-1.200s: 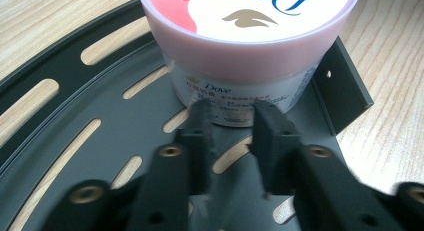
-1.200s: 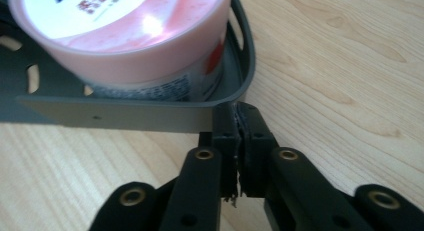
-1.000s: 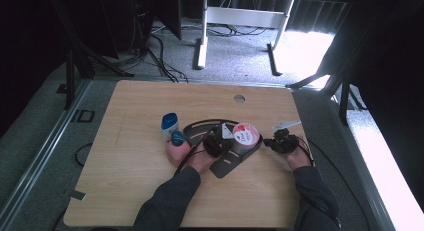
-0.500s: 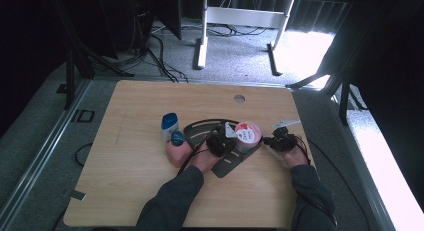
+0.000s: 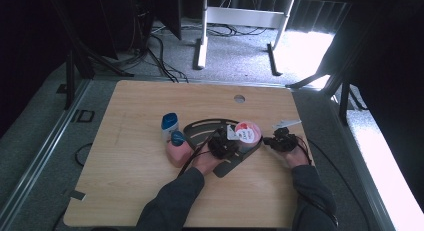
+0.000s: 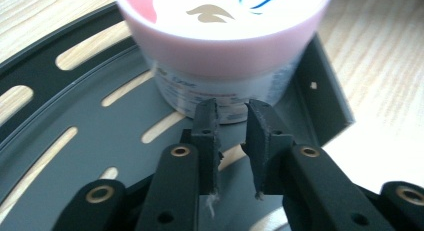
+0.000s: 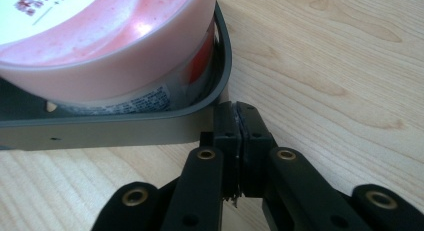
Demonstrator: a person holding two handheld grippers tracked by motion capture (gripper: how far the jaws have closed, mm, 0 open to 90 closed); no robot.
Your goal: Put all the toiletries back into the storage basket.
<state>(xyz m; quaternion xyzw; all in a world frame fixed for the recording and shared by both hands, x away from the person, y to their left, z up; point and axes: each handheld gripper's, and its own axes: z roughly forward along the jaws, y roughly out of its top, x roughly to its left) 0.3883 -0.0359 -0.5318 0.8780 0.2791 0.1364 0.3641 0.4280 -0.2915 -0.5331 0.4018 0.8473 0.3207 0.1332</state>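
A pink-lidded cream jar (image 5: 247,132) stands at the right end of a dark grey slotted tray (image 5: 200,128) in the middle of the wooden table. My left gripper (image 5: 231,142) rests on the tray just left of the jar. In the left gripper view its jaws (image 6: 232,108) stand nearly together, with a thin slit and nothing in it, tips close to the jar's wall (image 6: 225,46). My right gripper (image 5: 266,141) lies on the table right of the tray. Its jaws (image 7: 236,108) are pressed together, tips close to the tray's curved rim (image 7: 125,128), the jar (image 7: 110,56) behind it.
A white bottle with a blue cap (image 5: 169,123) and a pink bottle with a blue cap (image 5: 177,150) stand just left of the tray. A round cable hole (image 5: 239,98) sits near the table's far edge. Bare wood lies left and toward the near edge.
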